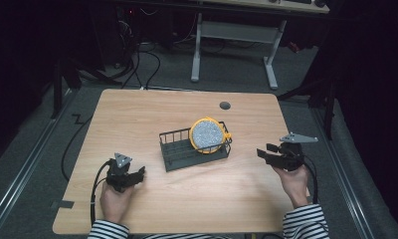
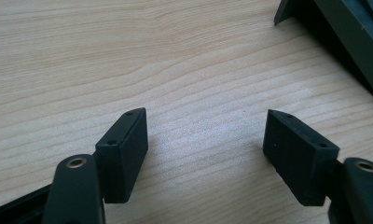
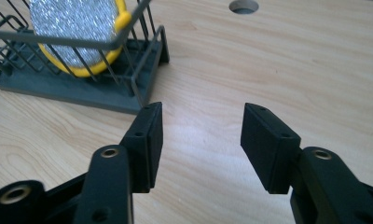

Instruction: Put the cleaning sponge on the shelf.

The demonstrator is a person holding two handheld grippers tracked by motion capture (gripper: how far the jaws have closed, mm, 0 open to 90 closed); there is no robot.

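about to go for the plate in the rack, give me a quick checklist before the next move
1. Right gripper jaws open, nothing between them: ok.
2. Left gripper jaws open, nothing between them: ok.
3. Plate on edge in the rack, at its right end: ok.
4. Bare table between right gripper and rack: ok.
5. Right gripper aimed at the plate: not ok, the rack sits left of its jaws.
6. Plate loose in the wires: cannot tell.

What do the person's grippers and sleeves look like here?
Both grippers, left gripper and right gripper, are black with blocky rectangular pads and brass-coloured rivets. Each carries a grey three-cornered plate and trails a black cable. The sleeves are black-and-white striped.
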